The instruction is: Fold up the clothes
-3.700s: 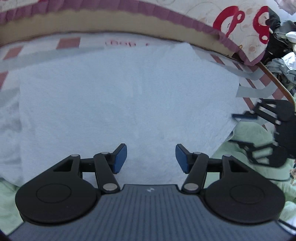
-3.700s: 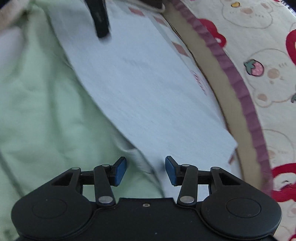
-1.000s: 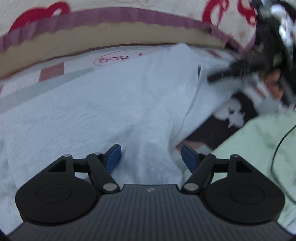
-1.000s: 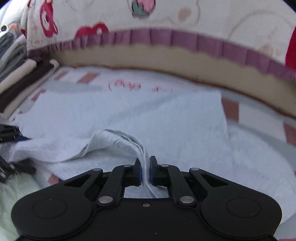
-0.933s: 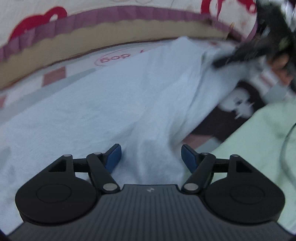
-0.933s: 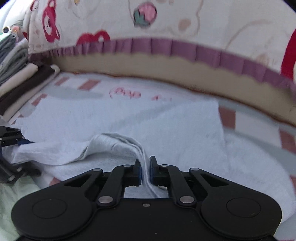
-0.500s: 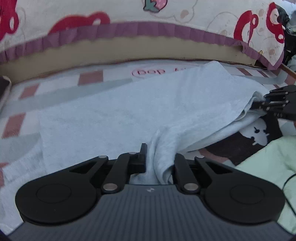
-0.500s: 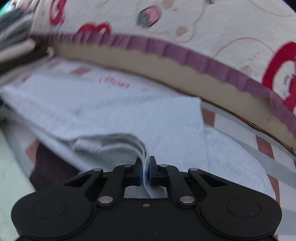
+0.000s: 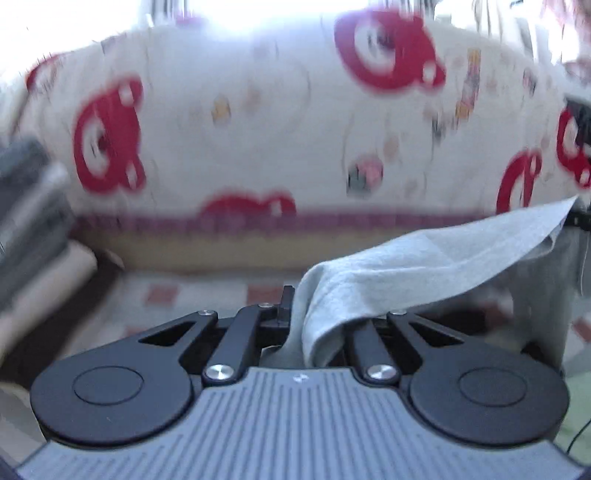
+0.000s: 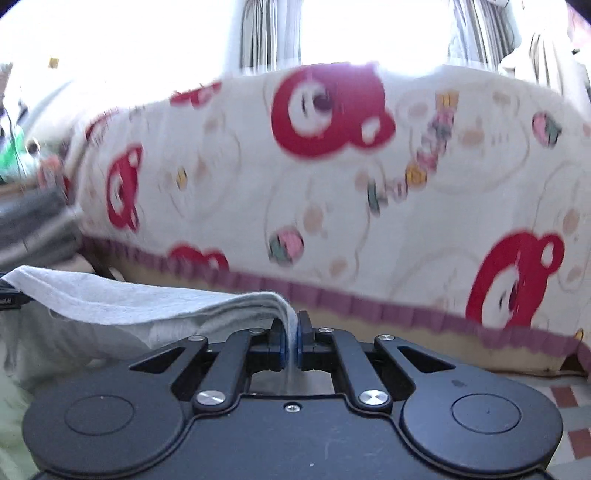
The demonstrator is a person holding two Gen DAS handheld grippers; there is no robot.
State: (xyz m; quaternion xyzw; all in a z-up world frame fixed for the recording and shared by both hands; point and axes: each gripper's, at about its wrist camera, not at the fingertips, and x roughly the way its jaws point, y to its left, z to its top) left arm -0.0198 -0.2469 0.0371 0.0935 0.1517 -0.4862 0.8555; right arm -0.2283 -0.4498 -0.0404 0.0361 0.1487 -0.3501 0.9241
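A pale blue-grey garment (image 9: 424, 266) hangs in the air between my two grippers, lifted off the checked bed sheet. In the left wrist view my left gripper (image 9: 295, 314) is shut on one bunched end of it, and the cloth drapes over the right finger and stretches off to the right edge. In the right wrist view my right gripper (image 10: 291, 339) is shut on the other end of the garment (image 10: 129, 306), which runs level to the left edge, where the dark tip of the other gripper (image 10: 9, 295) shows.
A cream quilt with red bear prints and a purple frill (image 10: 332, 192) rises straight ahead. A stack of folded dark and grey clothes (image 9: 29, 221) stands at the left. The red-and-white checked sheet (image 9: 166, 291) lies below. Bright curtained window (image 10: 369, 33) behind.
The left gripper shut on the garment's edge. Both grippers then rose and tipped up, lifting the cloth off the sheet; the view now faces the quilt instead of the bed.
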